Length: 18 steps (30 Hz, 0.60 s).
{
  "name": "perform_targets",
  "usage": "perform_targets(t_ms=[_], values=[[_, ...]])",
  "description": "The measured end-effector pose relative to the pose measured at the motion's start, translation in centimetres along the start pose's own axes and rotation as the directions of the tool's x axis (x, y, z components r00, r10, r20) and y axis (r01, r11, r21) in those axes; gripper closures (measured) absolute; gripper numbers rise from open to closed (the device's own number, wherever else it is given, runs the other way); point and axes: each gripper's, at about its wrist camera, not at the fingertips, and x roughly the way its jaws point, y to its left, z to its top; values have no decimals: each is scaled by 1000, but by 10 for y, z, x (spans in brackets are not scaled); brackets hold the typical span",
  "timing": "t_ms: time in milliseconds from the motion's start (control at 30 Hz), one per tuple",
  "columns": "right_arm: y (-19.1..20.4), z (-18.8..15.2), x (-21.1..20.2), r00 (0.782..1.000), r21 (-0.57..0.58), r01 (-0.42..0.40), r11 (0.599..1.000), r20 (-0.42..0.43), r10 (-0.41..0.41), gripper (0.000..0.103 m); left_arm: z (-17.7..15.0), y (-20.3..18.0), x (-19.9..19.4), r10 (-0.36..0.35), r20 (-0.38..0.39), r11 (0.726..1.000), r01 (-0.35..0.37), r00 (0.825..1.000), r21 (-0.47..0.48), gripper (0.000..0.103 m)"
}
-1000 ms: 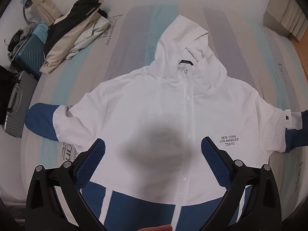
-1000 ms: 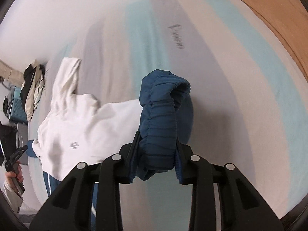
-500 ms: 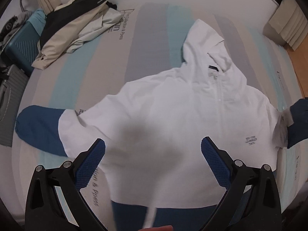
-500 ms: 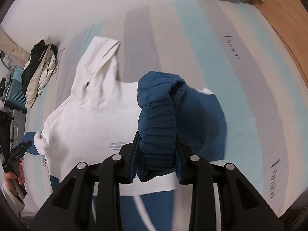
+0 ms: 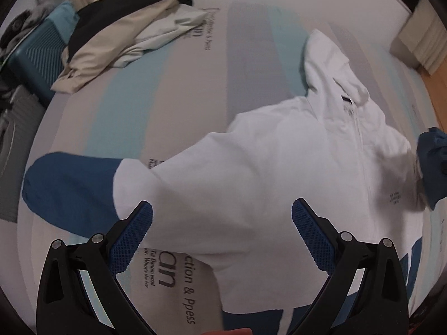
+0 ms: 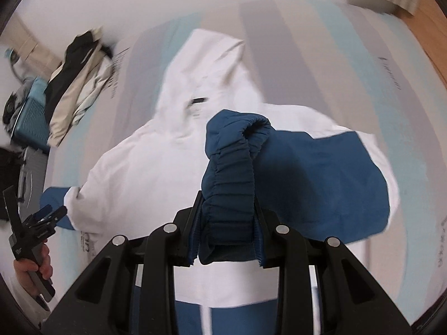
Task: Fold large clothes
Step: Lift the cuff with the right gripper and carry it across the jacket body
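A white hooded jacket [image 5: 279, 162] with blue cuffs and hem lies face up on a striped mattress [image 5: 167, 89]. My left gripper [image 5: 222, 220] is open and empty, above the jacket's left side; the blue left sleeve end [image 5: 67, 184] lies flat to its left. My right gripper [image 6: 227, 217] is shut on the blue right sleeve cuff [image 6: 232, 167] and holds the sleeve [image 6: 321, 184] over the jacket's [image 6: 145, 167] chest. The held cuff also shows at the right edge of the left wrist view [image 5: 433, 164]. The left gripper shows in the right wrist view [image 6: 44, 220].
A pile of beige and black clothes [image 5: 120, 25] lies at the mattress's far left corner. A teal suitcase [image 5: 36, 55] and a grey case [image 5: 11, 150] stand beside the bed on the left. Wooden floor [image 6: 430, 22] lies to the right.
My right gripper has carried the blue cuff leftward from the mattress side to over the jacket's chest, folding the sleeve in. My left gripper has moved left toward the other sleeve, still open.
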Motion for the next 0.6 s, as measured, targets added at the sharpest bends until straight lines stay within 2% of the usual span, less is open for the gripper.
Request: perform_targets(t_ms=[100, 233, 467, 600], values=[[32, -1, 17, 999, -37, -33, 999, -6, 32, 75, -8, 22, 1, 10, 22, 999, -9, 1000, -35, 6], [85, -3, 41, 996, -109, -84, 990, -18, 82, 75, -14, 46, 3, 45, 51, 998, -43, 998, -35, 6], [174, -17, 89, 994, -260, -109, 959, -56, 98, 75, -14, 79, 17, 55, 65, 998, -53, 996, -39, 6], [210, -32, 123, 992, -319, -111, 941, -90, 87, 75, -17, 94, 30, 64, 64, 998, -62, 996, -33, 6]])
